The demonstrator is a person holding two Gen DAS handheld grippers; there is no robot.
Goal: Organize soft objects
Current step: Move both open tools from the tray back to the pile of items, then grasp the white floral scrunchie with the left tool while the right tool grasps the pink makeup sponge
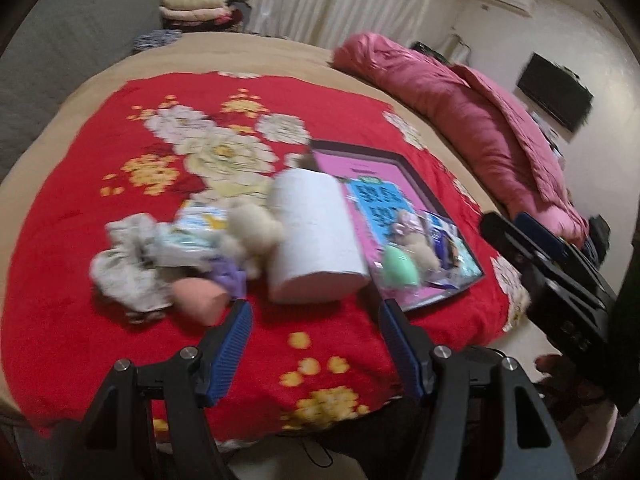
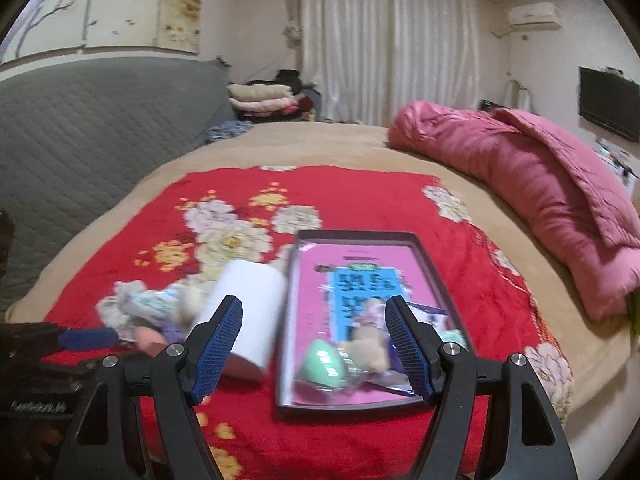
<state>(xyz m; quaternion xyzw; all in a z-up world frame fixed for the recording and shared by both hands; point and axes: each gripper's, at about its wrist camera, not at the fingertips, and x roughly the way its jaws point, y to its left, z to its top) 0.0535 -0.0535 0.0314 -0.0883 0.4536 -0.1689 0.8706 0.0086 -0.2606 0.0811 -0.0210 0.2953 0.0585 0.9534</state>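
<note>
**Left wrist and right wrist views: both tongs wide open above the bed**

Left wrist view first. We see our left tongs (image 1: 316, 320) spread wide with nothing between the blue pads. They hang over a red blanket (image 1: 80, 184) with big pale flowers on it. Just past the tips lies a white paper roll (image 1: 316, 240) on its side. Off to the left of the tips sits a small heap of soft things: a grey and white cloth (image 1: 124, 260), a peach sponge (image 1: 200, 298) shaped like an egg, a bit of purple cloth (image 1: 230, 278), a shiny packet (image 1: 192, 232) and a cream fluffy toy (image 1: 250, 228). To the right of the roll is a flat tray (image 1: 424, 188) with a pink and blue sheet inside. A green sponge (image 1: 400, 270), a tan fluffy thing (image 1: 422, 250) and another packet (image 1: 448, 240) rest in the near end of the tray. Farther right we see our other tongs (image 1: 540, 256) from the side.

Now the right wrist view. Our right tongs (image 2: 314, 346) are let go too, with the pads far apart and nothing pinched. The tray (image 2: 428, 260) lies right past the tips, and the green sponge (image 2: 326, 364) shows between the two pads but touches neither. The paper roll (image 2: 250, 304) lies beside the left pad. Far off to the right, a rolled pink quilt (image 2: 520, 184) rests on the bed.

The pictures are blurry, so we cannot read the words on the sheet.
</note>
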